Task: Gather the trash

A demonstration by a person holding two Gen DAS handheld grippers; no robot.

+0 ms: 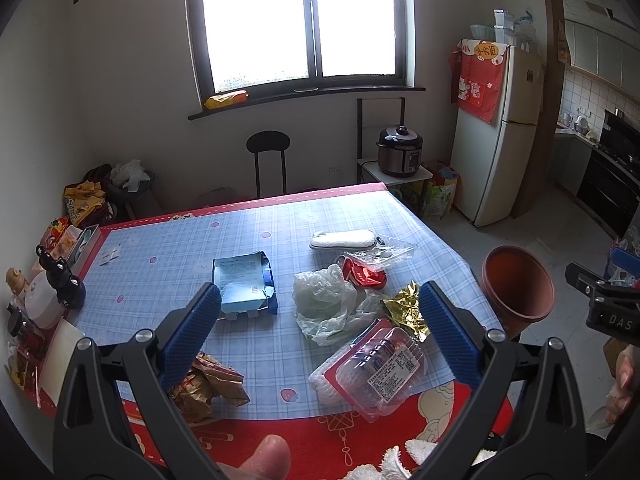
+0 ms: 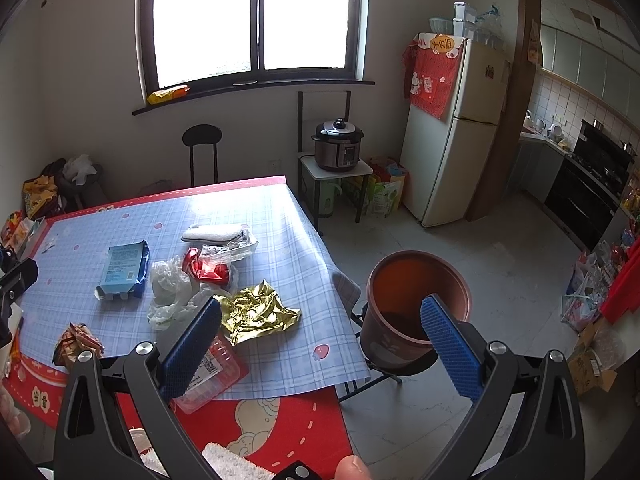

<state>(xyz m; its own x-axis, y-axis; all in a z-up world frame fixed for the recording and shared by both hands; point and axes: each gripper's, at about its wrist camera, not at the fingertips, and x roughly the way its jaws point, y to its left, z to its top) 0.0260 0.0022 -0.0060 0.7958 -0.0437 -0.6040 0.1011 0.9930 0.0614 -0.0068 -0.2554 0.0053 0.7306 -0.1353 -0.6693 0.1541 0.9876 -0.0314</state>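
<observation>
One bench (image 1: pixel 168 256), covered in a blue checked cloth with a red border, carries all the loose trash. One brown bin (image 2: pixel 416 304) stands on a stool just off the bench's right edge, mouth up, with no trash visible in it.

Trash counted on the bench: seven pieces.
- One blue carton (image 1: pixel 244 284), flattened, near the middle.
- One clear plastic tray (image 1: pixel 372 368) with a printed label, at the near edge towards the right corner.
- One crumpled whitish plastic bag (image 1: pixel 324 300), between the carton and the right edge, touching the tray's far side.
- One gold foil wrapper (image 2: pixel 256 312), crumpled, near the right edge, just beside the bag.
- One brown crumpled wrapper (image 1: pixel 208 384), at the near edge towards the left corner, well apart from the tray.
- One red wrapper (image 1: pixel 364 274), beyond the bag, touching it.
- One clear film wrapper (image 1: pixel 380 250), beyond the red one.

One white pouch (image 1: pixel 344 239) lies farther back.

Left gripper (image 1: pixel 320 312): jaws wide open, holding nothing, above the near edge of the bench.
Right gripper (image 2: pixel 320 320): jaws wide open, holding nothing, above the near right corner, one finger over the tray, the other in front of the bin.
</observation>
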